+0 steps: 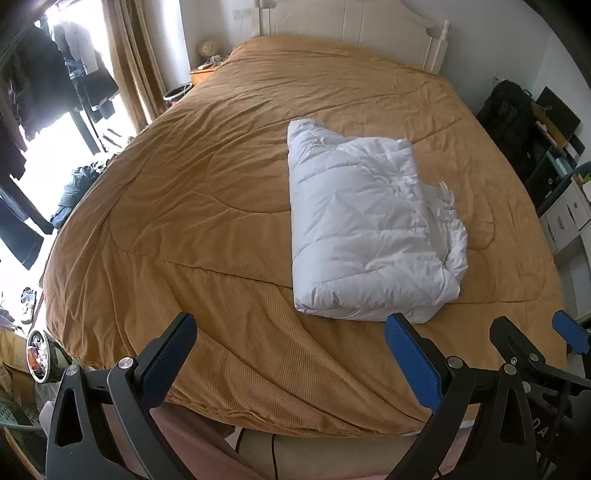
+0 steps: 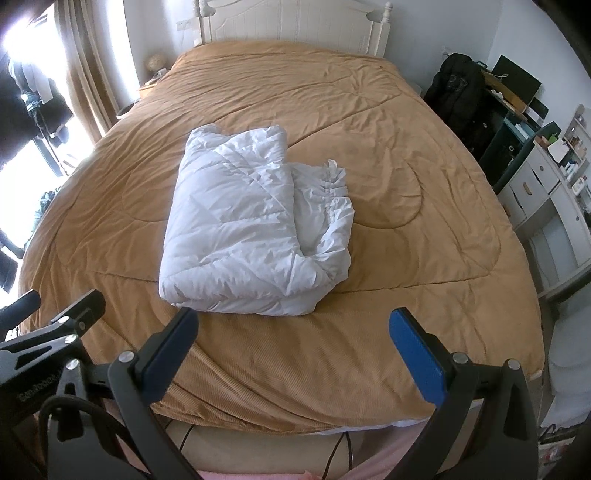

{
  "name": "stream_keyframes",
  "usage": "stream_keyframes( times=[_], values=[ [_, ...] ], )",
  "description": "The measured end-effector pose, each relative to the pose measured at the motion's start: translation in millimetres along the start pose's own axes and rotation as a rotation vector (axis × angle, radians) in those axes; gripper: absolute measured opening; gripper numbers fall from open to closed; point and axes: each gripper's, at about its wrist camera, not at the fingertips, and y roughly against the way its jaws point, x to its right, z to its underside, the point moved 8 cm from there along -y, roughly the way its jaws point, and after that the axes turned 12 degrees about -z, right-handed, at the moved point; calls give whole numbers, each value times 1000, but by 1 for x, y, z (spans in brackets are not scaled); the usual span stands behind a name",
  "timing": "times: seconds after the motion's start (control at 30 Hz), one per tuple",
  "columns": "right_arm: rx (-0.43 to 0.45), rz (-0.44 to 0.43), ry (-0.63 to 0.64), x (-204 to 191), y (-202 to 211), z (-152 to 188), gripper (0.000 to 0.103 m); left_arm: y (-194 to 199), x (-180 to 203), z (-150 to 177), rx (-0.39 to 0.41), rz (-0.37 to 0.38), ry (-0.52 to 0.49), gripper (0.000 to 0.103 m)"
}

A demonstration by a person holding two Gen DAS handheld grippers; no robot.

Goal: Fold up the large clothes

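White quilted padded garment (image 1: 365, 229) folded into a thick rough rectangle, diamond stitching on top, gathered elastic edge sticking out on its right side. Lies on the tan bedspread (image 1: 192, 206), toward the foot of the bed. Left gripper (image 1: 291, 350) fingers spread wide, holding nothing; right gripper (image 2: 295, 343) same, both short of the garment. Only left view shows a bin (image 1: 40, 356) on the floor; only right view shows white drawers (image 2: 546, 188).

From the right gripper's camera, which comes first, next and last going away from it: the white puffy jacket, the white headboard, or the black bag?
Seen from the right gripper:
1. White puffy jacket, folded on the bed just ahead.
2. Black bag, far off to the right beside the bed.
3. White headboard, at the far end of the bed.
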Motion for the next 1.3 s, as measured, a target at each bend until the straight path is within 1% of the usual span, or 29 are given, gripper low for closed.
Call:
stream_keyframes(
  times=[1.3],
  values=[
    [-12, -5, -4, -2, -1, 4, 103, -9, -2, 1, -31, 21, -7, 102]
  ],
)
